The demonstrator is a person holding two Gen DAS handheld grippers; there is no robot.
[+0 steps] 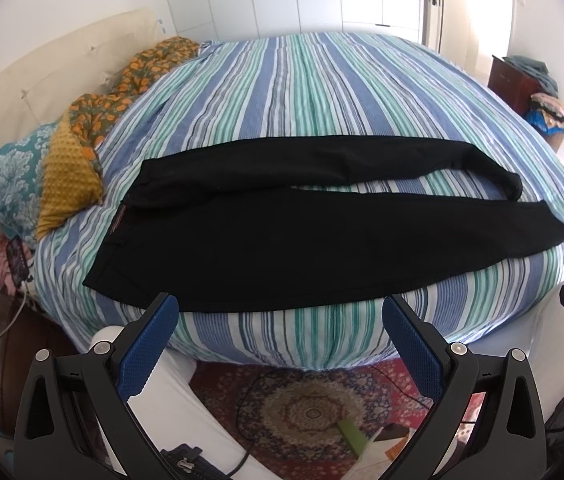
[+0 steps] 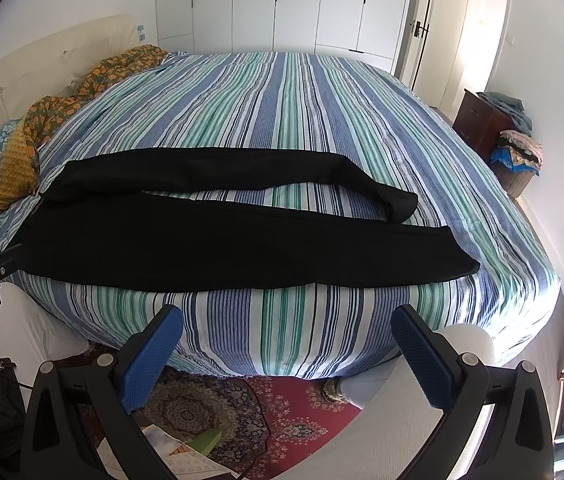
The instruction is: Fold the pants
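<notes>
Both grippers, left (image 1: 280, 314) and right (image 2: 287, 326), hang wide open and empty near the bed (image 2: 282, 320), where the pants (image 1: 282, 236) lie flat, not yet folded.

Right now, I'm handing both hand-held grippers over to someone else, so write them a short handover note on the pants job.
Left hand-held gripper: open, holding nothing, short of the bed's near edge.
Right hand-held gripper: open, holding nothing, also short of the edge.
Black fabric pants: laid flat across the blue, green and white striped bedspread, waistband towards the mustard dotted cushion, legs spread apart, the far leg's cuff curling in.
Done: pants laid out.
Left: every fold. Probably begin by bringing one leg over the other.
</notes>
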